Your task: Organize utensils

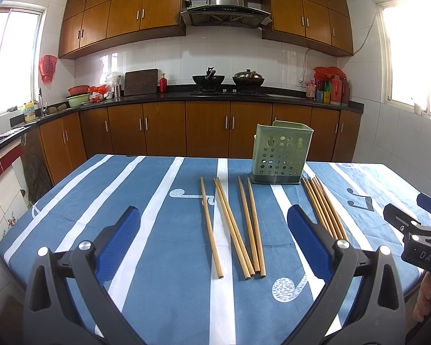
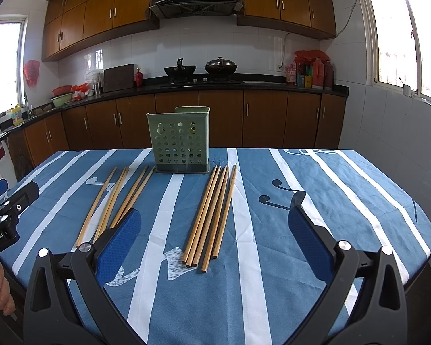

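Ten wooden chopsticks lie flat on the blue-and-white striped tablecloth (image 2: 316, 201), all pointing roughly toward the green perforated utensil holder (image 2: 178, 141), which stands upright near the table's far edge. They fall into two groups: the left group of chopsticks (image 1: 235, 227) is loosely fanned, with one stick apart from the rest, while the right group of chopsticks (image 2: 211, 215) lies packed side by side, some touching.

The left gripper (image 1: 215, 244) hovers above the near ends of the left group with its jaws spread wide and nothing between them. The right gripper (image 2: 215, 241) does the same over the right group, equally wide and empty. No stick is in the holder yet.

The main risk is probably in the pick-up. The sticks are thin, round and flat against cloth, so a closing jaw could roll one aside or snag the fabric. In the tight right group, a pinch may catch two or three sticks unevenly, and one could slip free during the lift. Held near one end, a stick would tend to droop, and its tip might strike the holder's rim and tip the light container. The two grippers work close together and could collide.
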